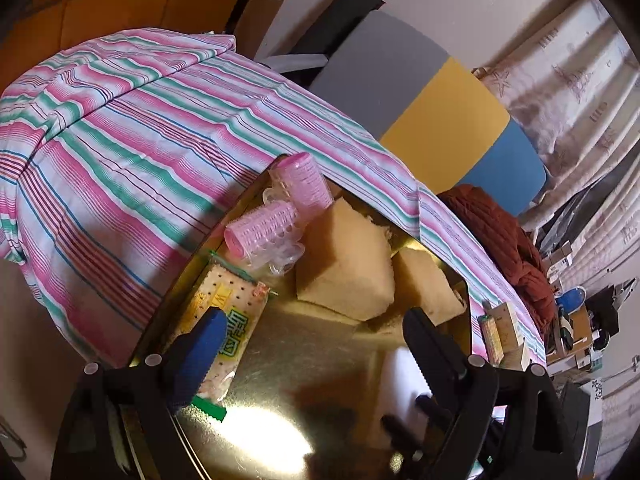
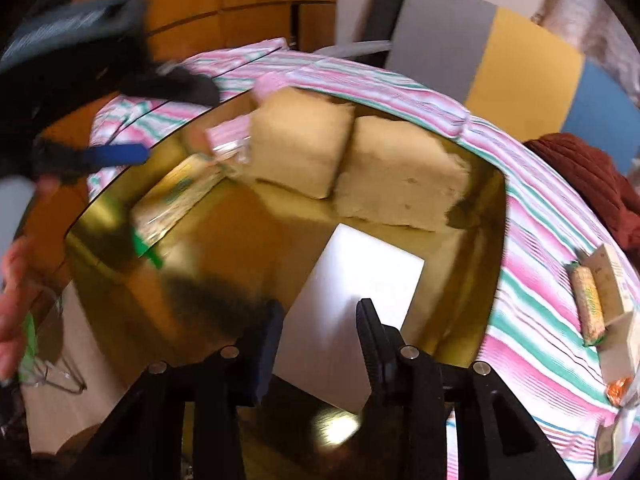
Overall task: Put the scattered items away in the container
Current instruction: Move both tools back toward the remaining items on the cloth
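Several items are already lying inside the gold tin (image 2: 486, 240): two tan sponge blocks (image 2: 300, 148), pink hair rollers (image 1: 276, 220), a cracker packet (image 1: 224, 312) and a white card (image 2: 360, 292). I am seeing a few more sitting out on the striped cloth (image 1: 120, 140) of the desk, to the right of the tin: a small wrapped roll (image 2: 587, 304) with a pale carton (image 2: 614, 280) touching it, and more packets near the lower right edge.

I am holding the right tool (image 2: 320, 320) over the tin, its jaws standing moderately apart with nothing between them; the white card is lying flat below. The left tool (image 1: 312, 332) is hovering wide open and empty over the tin's left half.

I am judging the right tool nearer to the leftovers. They are lying off to its right, and the roll's long axis is running roughly away from me, so I would be closing across its short width.
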Available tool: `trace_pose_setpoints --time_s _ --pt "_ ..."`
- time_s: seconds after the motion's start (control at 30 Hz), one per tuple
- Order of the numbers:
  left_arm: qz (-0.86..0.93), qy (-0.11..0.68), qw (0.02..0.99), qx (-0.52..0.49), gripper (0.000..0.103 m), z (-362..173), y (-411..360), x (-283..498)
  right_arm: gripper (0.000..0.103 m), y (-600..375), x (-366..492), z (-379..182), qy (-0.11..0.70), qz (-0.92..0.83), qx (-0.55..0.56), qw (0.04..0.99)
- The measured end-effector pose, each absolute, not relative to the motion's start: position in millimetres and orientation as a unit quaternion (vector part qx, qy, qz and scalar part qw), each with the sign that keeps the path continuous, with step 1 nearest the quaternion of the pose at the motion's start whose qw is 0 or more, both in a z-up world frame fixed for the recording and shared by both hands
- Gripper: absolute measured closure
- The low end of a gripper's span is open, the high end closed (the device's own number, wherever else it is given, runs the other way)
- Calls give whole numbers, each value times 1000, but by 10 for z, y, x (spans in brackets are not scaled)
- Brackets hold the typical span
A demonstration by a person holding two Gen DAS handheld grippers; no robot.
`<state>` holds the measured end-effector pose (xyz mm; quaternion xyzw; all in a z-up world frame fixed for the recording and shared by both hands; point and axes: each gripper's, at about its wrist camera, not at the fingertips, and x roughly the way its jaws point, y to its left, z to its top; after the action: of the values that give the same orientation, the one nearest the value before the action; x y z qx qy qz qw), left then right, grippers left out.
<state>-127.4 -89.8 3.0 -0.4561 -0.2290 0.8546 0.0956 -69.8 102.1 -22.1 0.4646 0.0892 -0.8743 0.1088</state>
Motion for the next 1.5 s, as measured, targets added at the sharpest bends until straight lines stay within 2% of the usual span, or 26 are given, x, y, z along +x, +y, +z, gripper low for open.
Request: trace_pose_setpoints --time_s 0.13,0.23,0.33,0.4,0.57,0.97,1.17,1.33,1.5 --pt "852 -219 105 -464 12 1 -814 -1262 65 1162 -750 -207 86 -878 467 64" --pt "850 -216 110 -468 12 -16 -757 -1255 60 1315 -710 -135 26 -885 459 76" --pt "850 -207 116 -471 12 -27 -670 -1249 48 1412 -554 37 -31 -902 417 106" --pt "851 -201 122 -469 12 -21 -599 -1236 36 1466 -419 141 -41 -917 381 114" --pt "858 -191 134 -457 12 23 -346 -1124 28 1894 -70 268 -104 -939 311 106" --pt "845 -100 259 -456 12 105 1085 -725 28 3402 866 83 -196 -944 249 -92" --pt "829 -40 318 -459 12 36 1861 -549 24 4192 1248 25 -239 -926 221 -193" --pt "833 40 345 -431 12 -9 2579 -546 24 4774 1177 -24 -241 -902 238 -269" --pt "827 94 358 -423 12 -67 3045 -638 24 5132 862 -128 -246 -884 292 -269"
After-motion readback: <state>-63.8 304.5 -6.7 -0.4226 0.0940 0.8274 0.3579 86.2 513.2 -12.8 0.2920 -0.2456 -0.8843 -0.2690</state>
